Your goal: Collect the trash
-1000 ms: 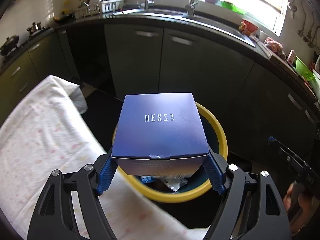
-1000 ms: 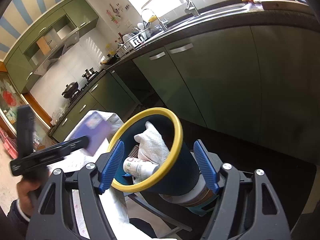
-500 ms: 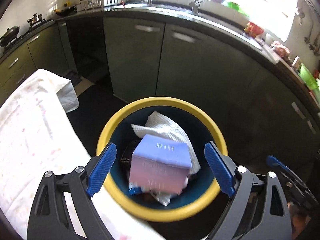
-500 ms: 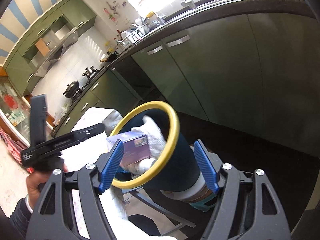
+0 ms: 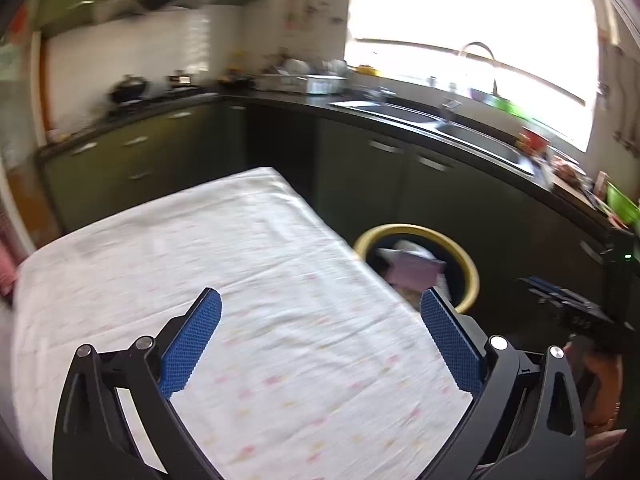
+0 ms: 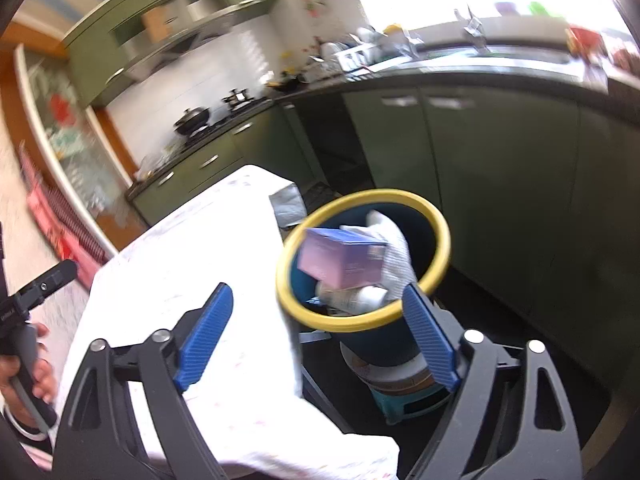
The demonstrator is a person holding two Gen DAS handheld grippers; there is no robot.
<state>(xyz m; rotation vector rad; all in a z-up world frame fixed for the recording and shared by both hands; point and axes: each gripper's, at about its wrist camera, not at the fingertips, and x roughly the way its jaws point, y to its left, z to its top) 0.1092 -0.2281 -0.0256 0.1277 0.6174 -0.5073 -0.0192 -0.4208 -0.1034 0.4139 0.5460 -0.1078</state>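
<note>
Only right wrist view shows bottle (image 6: 360, 298) under box (image 6: 342, 262) in bin (image 6: 360, 316).

The tabletop (image 5: 248, 288) fills the foreground under the left tool (image 5: 320, 332). Just off its right edge stands the bin (image 6: 436, 232) on the floor, atop a stool (image 6: 404, 400). In the bin lies the box (image 6: 340, 260) — on top, tilted, with a cloth (image 6: 394, 252) behind it and a bottle (image 6: 356, 296) beneath. The right tool (image 6: 320, 332) hangs over the tabletop's edge and the bin. Behind everything runs the counter (image 5: 420, 120), with the sink (image 5: 472, 136) to the right.
</note>
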